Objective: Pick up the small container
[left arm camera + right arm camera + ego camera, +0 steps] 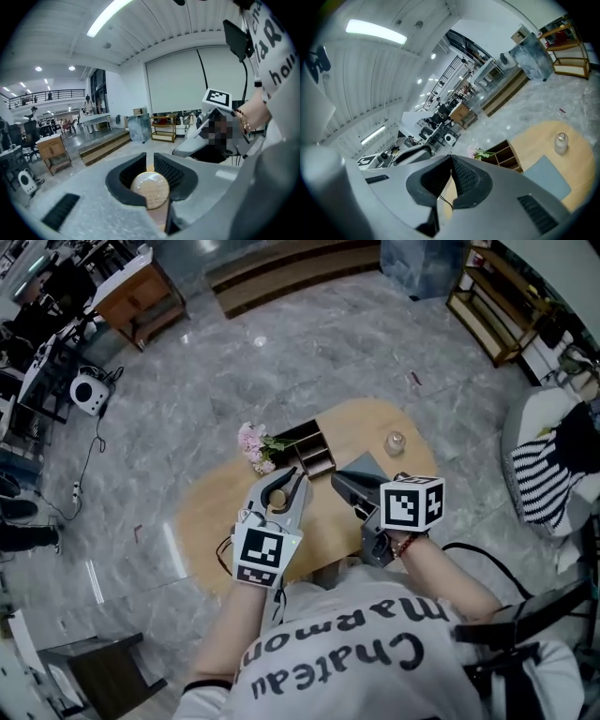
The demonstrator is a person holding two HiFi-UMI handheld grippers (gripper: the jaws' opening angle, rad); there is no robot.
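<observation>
A small round container with a pale wooden lid [277,501] sits between the jaws of my left gripper [281,491], which is shut on it over the near left part of the oval wooden table [211,521]. In the left gripper view the container [150,189] fills the gap between the dark pads, and the camera looks out level across the room. My right gripper [339,482] hovers over the table's near middle with its jaws shut and nothing between them [451,161].
A wooden organiser box [310,448] stands at the table's far side, with pink flowers [251,444] to its left. A grey mat [367,468] lies right of the box. A small glass jar [395,442] stands at the far right.
</observation>
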